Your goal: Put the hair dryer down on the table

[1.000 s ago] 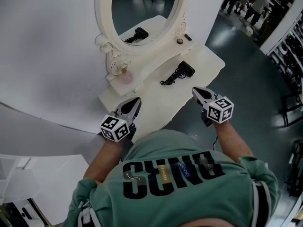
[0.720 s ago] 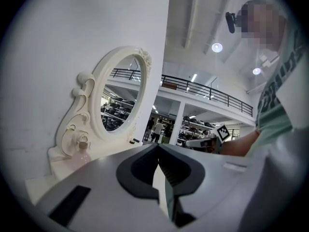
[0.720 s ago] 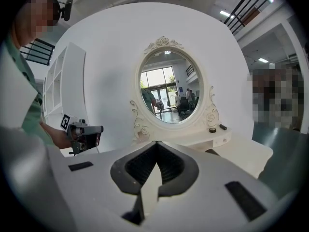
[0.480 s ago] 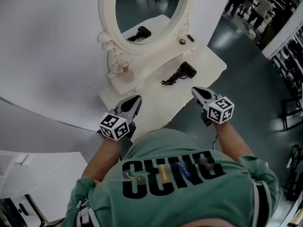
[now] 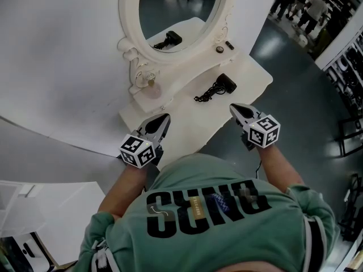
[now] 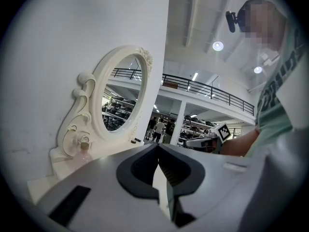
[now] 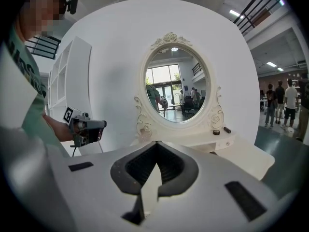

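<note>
Change over the last second is slight: the head view has shifted a little, and nothing on the table [image 5: 187, 124] has moved. At the left, the left gripper [image 5: 163, 120] holds the same station over the near edge of the table. Its claw is pressed together with nothing between the pads, as its own view confirms. Further in, the mirror [image 5: 176, 10] stands at the far side. The hair dryer [image 5: 226, 84] lies on the tabletop right of centre, with its cord [image 5: 205, 94] bunched just to its left, well apart from both grippers. At the right, the right gripper [image 5: 234, 107] hangs at the near right edge, its claw likewise pressed together and empty.

Judgement: the hair dryer already rests on the table and neither claw touches it, so the task appears complete.

Against the earlier frame, the hair dryer, cord and both grippers keep their places; only the framing differs.
</note>
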